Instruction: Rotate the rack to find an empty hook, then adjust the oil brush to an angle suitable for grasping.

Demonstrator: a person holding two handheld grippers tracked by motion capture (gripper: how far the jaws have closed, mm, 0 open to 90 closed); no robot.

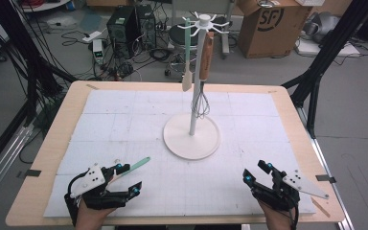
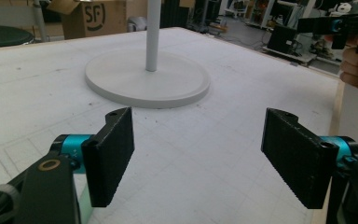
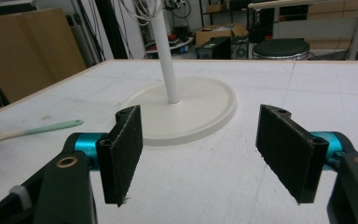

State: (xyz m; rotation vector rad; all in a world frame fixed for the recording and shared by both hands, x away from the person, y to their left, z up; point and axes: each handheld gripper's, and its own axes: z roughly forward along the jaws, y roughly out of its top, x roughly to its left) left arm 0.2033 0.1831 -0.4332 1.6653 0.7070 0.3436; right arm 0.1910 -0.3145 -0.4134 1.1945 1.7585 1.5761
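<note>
Both jaws wide, nothing held. Left hand-held gripper (image 1: 124, 179) sits at the surface's near-left corner, right beside the green spatula (image 1: 133, 166) lying flat, handle toward the rack (image 1: 191, 135), probably next to hang. Right hand-held gripper (image 1: 258, 173) idles near-right.

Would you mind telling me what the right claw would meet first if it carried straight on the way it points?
Probably the stand's round base: it lies straight ahead between the open right claw jaws, with bare mat before it.
</note>
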